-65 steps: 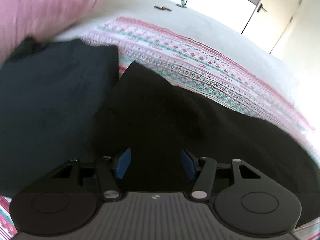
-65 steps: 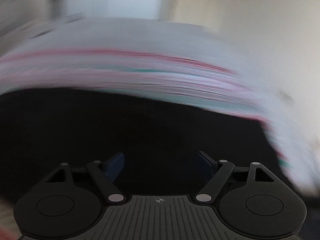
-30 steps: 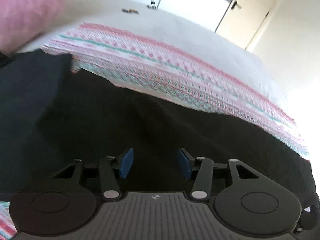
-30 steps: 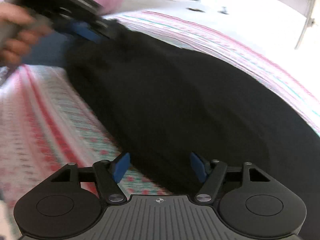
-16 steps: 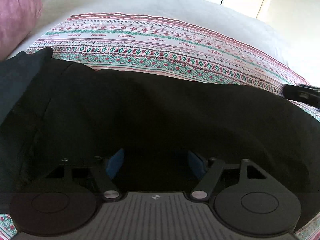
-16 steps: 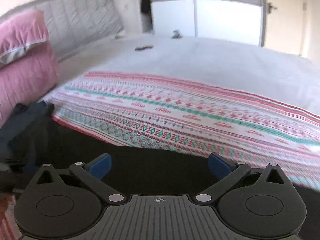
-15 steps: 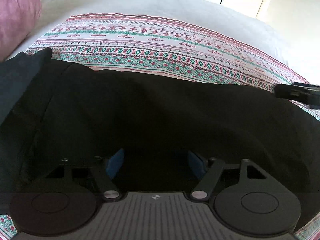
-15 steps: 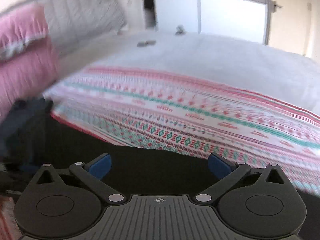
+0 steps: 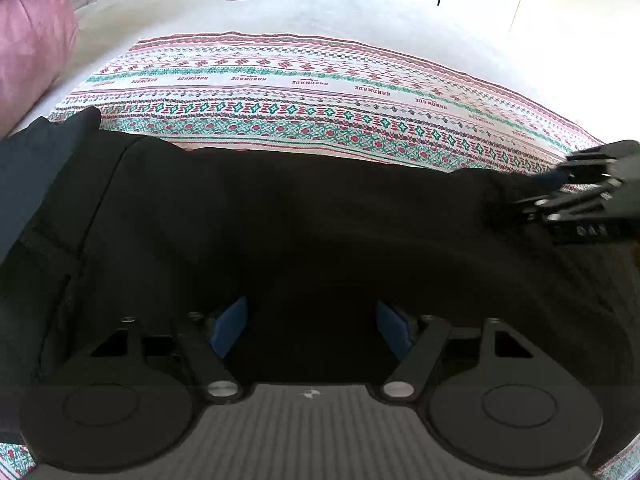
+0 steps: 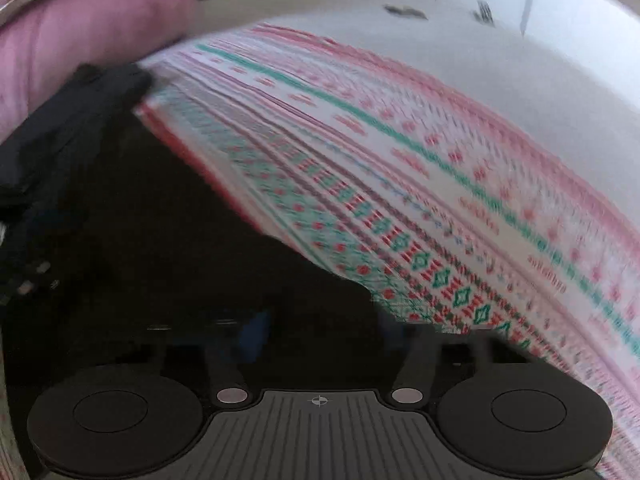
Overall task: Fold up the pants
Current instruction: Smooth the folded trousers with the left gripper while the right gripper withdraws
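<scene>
Surroundings: pink velvet pillow [image 9: 32, 40] and folded navy garment [image 9: 36, 160] at left, patterned red-and-green woven blanket [image 9: 320, 92] beyond.
Pants: black fabric pants [image 9: 320, 220] spread across blanket.
Left gripper [image 9: 310, 326]: jaws wide apart over pants, gripping nothing.
Right gripper [image 10: 320, 332]: jaws just closing at pants' edge; grip blurred, cannot tell.

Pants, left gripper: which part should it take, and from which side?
Probably the near edge of the pants, just below the open left gripper, coming down from above. The cloth lies flat across the patterned blanket, and the right gripper is at the far right end.
</scene>
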A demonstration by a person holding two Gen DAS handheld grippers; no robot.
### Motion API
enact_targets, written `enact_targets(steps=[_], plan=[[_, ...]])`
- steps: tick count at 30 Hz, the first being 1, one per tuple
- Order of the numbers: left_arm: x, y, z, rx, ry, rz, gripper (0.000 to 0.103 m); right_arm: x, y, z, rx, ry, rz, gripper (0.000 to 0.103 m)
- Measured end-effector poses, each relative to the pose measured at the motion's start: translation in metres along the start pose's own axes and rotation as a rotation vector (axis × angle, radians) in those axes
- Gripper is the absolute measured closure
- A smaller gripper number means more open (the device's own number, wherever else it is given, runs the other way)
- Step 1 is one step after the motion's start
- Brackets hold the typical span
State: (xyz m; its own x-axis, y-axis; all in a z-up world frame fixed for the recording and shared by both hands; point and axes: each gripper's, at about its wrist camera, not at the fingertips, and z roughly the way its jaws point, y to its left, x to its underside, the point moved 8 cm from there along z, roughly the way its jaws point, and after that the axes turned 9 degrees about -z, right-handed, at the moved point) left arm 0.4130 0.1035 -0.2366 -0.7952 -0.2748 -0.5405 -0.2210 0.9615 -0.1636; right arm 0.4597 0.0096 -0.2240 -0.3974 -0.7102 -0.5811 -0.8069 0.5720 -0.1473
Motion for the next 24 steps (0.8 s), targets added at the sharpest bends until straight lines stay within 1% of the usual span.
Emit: enact_targets(steps=[1,3,4,5,8,11,14,17,18,19,20,22,24], plan=[[0.0,0.0,0.0,-0.001,-0.001,0.0,0.034,0.001,0.008,-0.007,0.026,-0.009,-0.041,0.084],[0.0,0.0,-0.001,-0.002,-0.002,0.001,0.034,0.006,0.025,-0.022,0.081,-0.026,-0.099,0.085],[0.001,0.0,-0.001,-0.002,-0.002,0.002,0.034,0.01,0.035,-0.03,0.09,-0.036,-0.122,0.085],[0.001,0.0,-0.001,-0.003,-0.002,0.003,0.034,0.012,0.043,-0.036,0.089,-0.036,-0.138,0.085],[0.001,0.0,-0.001,-0.007,-0.005,0.002,0.034,0.026,0.068,-0.044,0.141,-0.016,-0.206,0.086],[0.002,-0.001,-0.001,-0.015,-0.008,0.009,0.034,0.037,0.086,-0.042,0.132,-0.002,-0.237,0.086],[0.002,-0.001,-0.001,-0.017,-0.011,0.011,0.033,0.036,0.08,-0.033,0.142,-0.004,-0.187,0.081],[0.002,0.0,-0.001,-0.012,-0.009,0.01,0.033,0.026,0.067,-0.029,0.081,-0.029,-0.074,0.075],[0.002,0.0,-0.001,-0.01,-0.007,0.008,0.033,0.024,0.065,-0.03,0.064,-0.041,-0.051,0.067],[0.002,0.0,-0.001,-0.01,-0.006,0.006,0.033,0.021,0.064,-0.034,0.042,-0.068,-0.026,0.055],[0.002,0.0,-0.001,-0.01,-0.006,0.007,0.033,0.018,0.064,-0.036,0.018,-0.096,-0.001,0.05],[0.001,0.0,-0.001,-0.01,-0.006,0.008,0.032,0.016,0.062,-0.037,-0.024,-0.135,0.061,0.045],[0.002,0.0,-0.001,-0.01,-0.007,0.009,0.032,0.016,0.056,-0.033,-0.043,-0.151,0.133,0.044]])
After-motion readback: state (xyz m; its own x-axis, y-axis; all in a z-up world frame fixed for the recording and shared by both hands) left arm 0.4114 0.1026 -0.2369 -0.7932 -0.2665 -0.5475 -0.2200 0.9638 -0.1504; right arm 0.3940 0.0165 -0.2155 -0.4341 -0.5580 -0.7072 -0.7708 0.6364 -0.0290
